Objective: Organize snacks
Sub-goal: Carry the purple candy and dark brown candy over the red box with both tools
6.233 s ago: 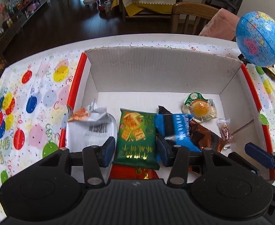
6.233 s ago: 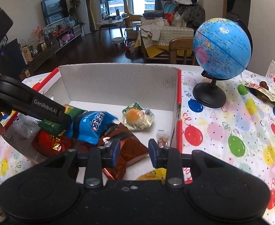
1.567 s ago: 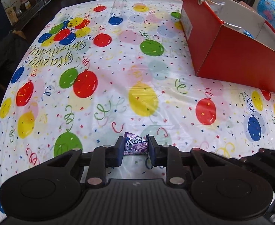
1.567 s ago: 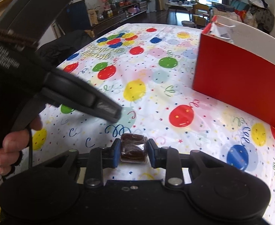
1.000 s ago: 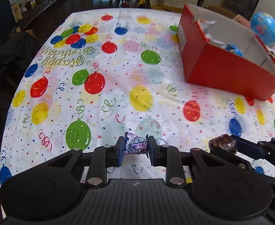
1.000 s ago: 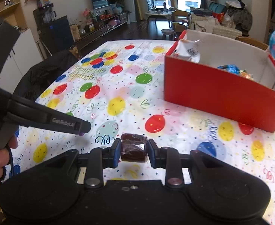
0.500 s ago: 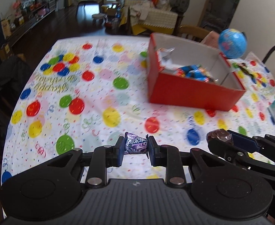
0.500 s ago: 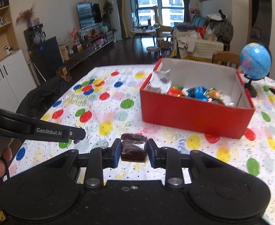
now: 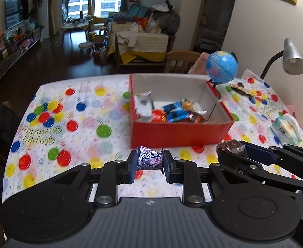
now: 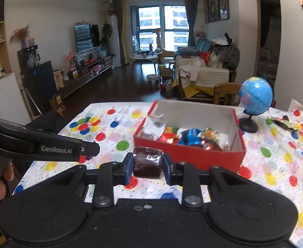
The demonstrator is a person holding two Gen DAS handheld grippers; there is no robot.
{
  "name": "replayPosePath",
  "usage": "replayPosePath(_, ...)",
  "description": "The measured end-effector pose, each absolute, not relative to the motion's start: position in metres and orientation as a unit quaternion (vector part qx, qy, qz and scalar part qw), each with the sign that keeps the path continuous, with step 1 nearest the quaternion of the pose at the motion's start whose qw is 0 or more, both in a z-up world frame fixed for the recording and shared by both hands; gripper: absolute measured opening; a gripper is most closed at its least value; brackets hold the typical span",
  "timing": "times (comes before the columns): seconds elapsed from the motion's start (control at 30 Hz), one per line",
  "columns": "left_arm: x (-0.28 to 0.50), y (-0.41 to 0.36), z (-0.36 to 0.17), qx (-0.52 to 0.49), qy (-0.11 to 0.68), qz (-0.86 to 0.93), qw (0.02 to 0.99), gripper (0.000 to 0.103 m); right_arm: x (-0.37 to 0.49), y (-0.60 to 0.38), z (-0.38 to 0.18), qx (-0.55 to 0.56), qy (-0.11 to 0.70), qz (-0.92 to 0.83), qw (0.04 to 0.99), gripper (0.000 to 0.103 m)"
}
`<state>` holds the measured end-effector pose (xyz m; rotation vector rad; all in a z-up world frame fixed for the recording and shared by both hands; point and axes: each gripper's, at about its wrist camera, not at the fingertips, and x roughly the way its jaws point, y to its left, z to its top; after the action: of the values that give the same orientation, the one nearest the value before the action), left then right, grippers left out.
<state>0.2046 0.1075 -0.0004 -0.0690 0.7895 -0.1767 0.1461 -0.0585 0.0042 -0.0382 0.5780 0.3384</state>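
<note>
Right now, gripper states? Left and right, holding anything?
Left gripper: closed on a purple-wrapped candy, lifted off the table.
Right gripper: closed on a dark brown wrapped snack, also in the air.

Tablecloth (image 9: pixel 85 124): white, printed with red, yellow, green and blue balloons. Box (image 9: pixel 180 133): red outside, white inside. Left gripper's candy (image 9: pixel 149 158): purple wrapper, white lettering. Right gripper's sweet (image 10: pixel 147 162): dark brown. Far globe (image 10: pixel 255 96): blue.
</note>
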Motion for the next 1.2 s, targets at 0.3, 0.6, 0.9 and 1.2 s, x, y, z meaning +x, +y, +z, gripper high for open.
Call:
replayPosePath(0.3, 0.237, 0.076, 0.017, -0.007, 0.363, -0.112, 0.925, 0.025, 0.177, -0.087, 0.02, -0.025, 0.263, 0.132, 0.955, 0.028)
replayPosePath(0.6, 0.285, 0.04, 0.009, 0.005, 0.376, -0.11, 0.92, 0.026, 0.223, -0.118, 0.017, -0.029, 0.264, 0.123, 0.956, 0.028)
replayPosePath(0.9, 0.338, 0.017, -0.019, 0.001, 0.41, -0.091, 0.908, 0.025, 0.276, -0.144, -0.008, -0.027, 0.295, 0.122, 0.947, 0.028)
replayPosePath(1.2, 0.384, -0.001, -0.054, 0.006, 0.447, -0.077, 0.891, 0.026, 0.325, -0.154, -0.039, -0.035, 0.328, 0.13, 0.935, 0.028)
